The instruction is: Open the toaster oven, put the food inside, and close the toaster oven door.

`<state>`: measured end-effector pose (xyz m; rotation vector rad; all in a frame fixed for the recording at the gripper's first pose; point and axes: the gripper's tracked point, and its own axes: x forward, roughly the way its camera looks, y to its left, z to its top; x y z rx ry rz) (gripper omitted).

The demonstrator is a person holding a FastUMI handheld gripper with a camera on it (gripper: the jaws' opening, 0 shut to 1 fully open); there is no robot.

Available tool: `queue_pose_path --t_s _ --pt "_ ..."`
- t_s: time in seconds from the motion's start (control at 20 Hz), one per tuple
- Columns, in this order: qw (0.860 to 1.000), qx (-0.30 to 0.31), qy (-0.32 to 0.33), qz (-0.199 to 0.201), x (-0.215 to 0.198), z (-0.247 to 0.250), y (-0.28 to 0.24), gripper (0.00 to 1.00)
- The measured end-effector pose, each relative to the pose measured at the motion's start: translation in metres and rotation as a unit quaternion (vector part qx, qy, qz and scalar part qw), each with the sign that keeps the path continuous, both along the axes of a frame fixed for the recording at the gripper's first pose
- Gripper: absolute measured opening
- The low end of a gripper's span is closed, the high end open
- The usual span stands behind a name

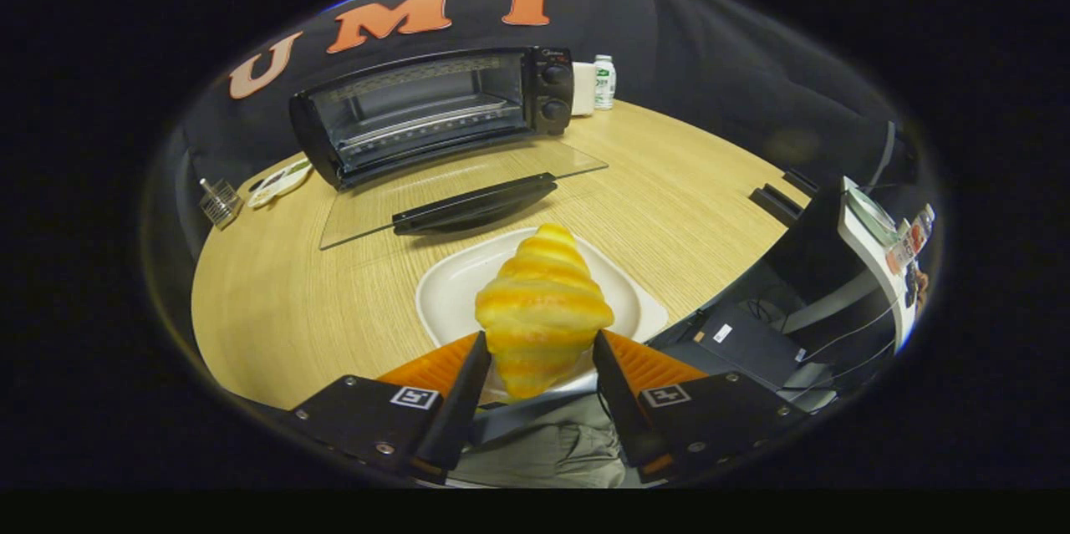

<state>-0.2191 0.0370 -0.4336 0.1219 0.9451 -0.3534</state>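
Note:
A golden croissant (543,304) stands on end between my two fingers, held above a white plate (451,287) near the table's front edge. My gripper (539,343) is shut on the croissant, one finger pressing each side. Beyond the plate the black toaster oven (435,112) stands at the back of the wooden table with its glass door (468,187) folded down flat toward me. The door's black handle (476,204) lies just ahead of the plate. The oven's inside with its wire rack is in sight.
Two knobs (553,91) sit on the oven's right side, with a white bottle (603,83) beside it. A small wire basket (220,201) and a white dish (280,181) lie at the table's left. A dark stand with a screen (869,241) is off the table's right edge.

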Motion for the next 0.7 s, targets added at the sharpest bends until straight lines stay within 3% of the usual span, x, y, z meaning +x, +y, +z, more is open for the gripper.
queue_pose_path --t_s 0.15,0.25,0.45,0.7 --pt "0.999 0.037 -0.006 -0.002 0.002 0.005 0.005 0.52" --pt "0.997 0.076 -0.01 -0.008 0.006 0.014 0.009 0.46" --pt "0.992 0.118 -0.031 -0.024 0.012 0.051 0.004 0.46" --pt "0.989 0.138 -0.054 0.0 0.034 0.089 0.001 0.46"
